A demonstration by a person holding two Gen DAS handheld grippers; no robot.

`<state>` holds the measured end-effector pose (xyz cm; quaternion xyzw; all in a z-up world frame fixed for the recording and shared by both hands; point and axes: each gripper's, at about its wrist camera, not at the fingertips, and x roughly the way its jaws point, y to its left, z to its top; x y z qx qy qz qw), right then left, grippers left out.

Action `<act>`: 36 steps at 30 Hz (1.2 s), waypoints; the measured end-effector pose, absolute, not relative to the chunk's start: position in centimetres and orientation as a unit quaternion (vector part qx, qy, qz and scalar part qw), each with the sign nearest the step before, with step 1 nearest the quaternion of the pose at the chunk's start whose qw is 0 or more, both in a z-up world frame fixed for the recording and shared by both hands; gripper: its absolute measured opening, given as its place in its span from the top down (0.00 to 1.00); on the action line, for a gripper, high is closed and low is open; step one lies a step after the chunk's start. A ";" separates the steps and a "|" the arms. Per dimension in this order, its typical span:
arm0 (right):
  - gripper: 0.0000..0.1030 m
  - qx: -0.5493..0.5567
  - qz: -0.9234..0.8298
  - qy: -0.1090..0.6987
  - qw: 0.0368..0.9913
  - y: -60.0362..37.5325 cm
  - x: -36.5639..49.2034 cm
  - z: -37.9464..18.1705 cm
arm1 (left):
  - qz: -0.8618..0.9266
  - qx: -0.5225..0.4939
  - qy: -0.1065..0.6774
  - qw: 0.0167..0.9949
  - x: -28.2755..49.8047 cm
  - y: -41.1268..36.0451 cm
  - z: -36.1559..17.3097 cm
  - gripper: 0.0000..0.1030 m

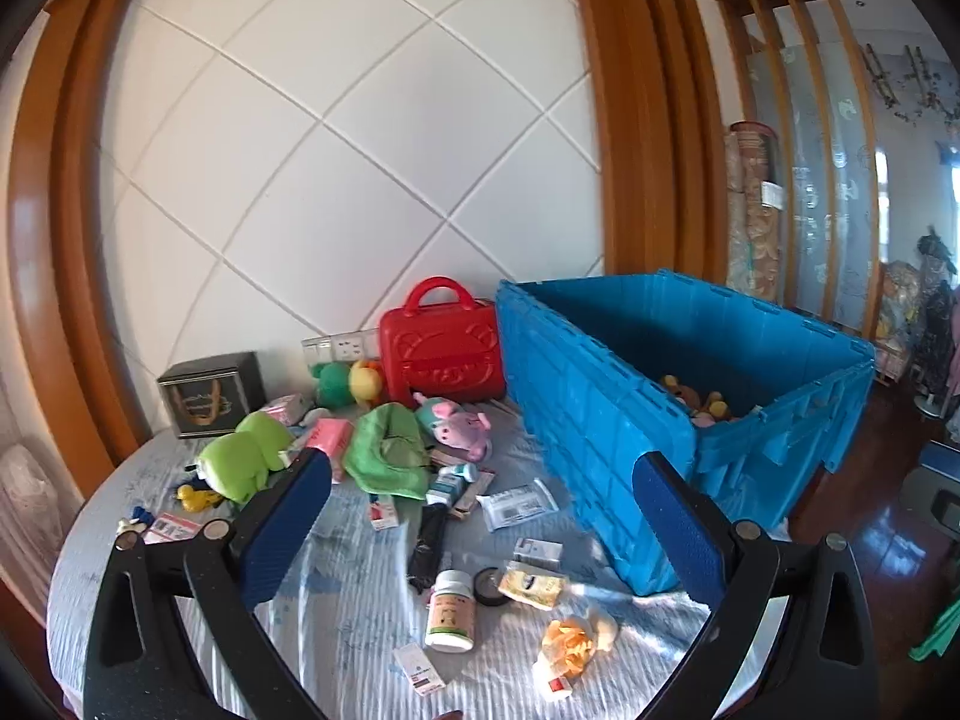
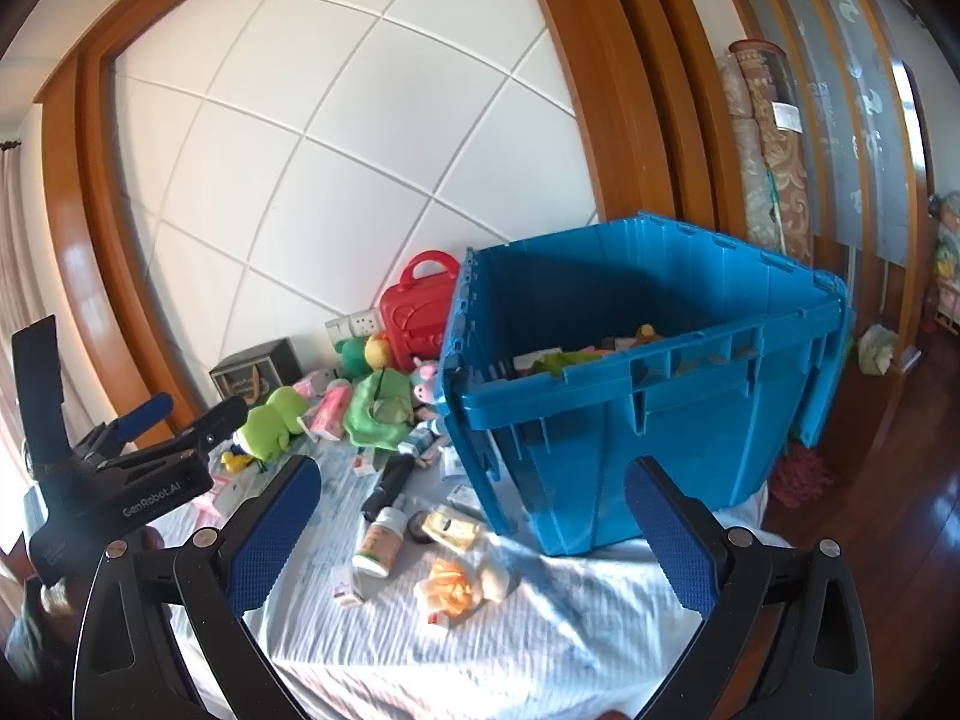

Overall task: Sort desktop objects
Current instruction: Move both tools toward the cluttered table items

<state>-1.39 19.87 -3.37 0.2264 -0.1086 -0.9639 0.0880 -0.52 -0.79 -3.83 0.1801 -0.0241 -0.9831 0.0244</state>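
Note:
A big blue crate [image 1: 606, 396] stands on the right of the cloth-covered table [image 1: 336, 618] and holds a few toys; it also shows in the right wrist view [image 2: 636, 420]. Loose things lie left of it: a white pill bottle [image 1: 450, 611], an orange-and-cream toy [image 1: 576, 642], a green frog plush [image 1: 246, 456], a pink pig plush [image 1: 456, 423], small boxes and packets. My left gripper [image 1: 480, 516] is open and empty above the table. My right gripper [image 2: 474, 522] is open and empty, in front of the crate. The left gripper's body also shows in the right wrist view [image 2: 120, 468].
A red toy case [image 1: 444, 348] and a dark box [image 1: 210, 393] stand at the back by the white panelled wall. A green cloth [image 1: 387, 450] and a black folded umbrella [image 1: 429, 540] lie mid-table. Wooden floor lies beyond the table's right edge.

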 end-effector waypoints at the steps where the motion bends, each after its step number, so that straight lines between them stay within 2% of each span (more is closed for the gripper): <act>1: 0.00 0.225 -0.964 -0.109 0.089 19.9 -1.3 -3.5 | -0.981 0.189 -0.020 0.039 -0.7 -1.0 -4.0 0.01; 5: 0.00 0.218 -0.966 -0.107 0.092 20.1 -0.9 -3.3 | -0.972 0.229 0.007 0.045 -2.0 -2.4 -5.3 0.01; 8: 0.00 0.213 -0.967 -0.108 0.092 20.3 -0.7 -3.2 | -0.975 0.215 -0.018 0.055 -1.7 -2.4 -5.9 0.01; 13: 0.00 0.216 -0.964 -0.118 0.100 19.8 -1.0 -3.8 | -0.974 0.220 -0.005 0.047 -1.6 -2.2 -5.6 0.01; 23: 0.00 0.217 -0.964 -0.086 0.123 17.4 -0.9 -4.4 | -0.981 0.186 -0.030 0.050 -0.7 -2.0 -4.8 0.01; 32: 0.00 0.305 -0.935 -0.072 0.163 14.0 -3.2 -11.5 | -0.974 0.189 -0.099 0.074 0.2 -5.9 -11.1 0.01; 36: 0.00 0.340 -0.923 -0.058 0.170 11.7 -5.3 -15.6 | -0.970 0.225 -0.068 0.068 -0.6 -8.7 -15.2 0.01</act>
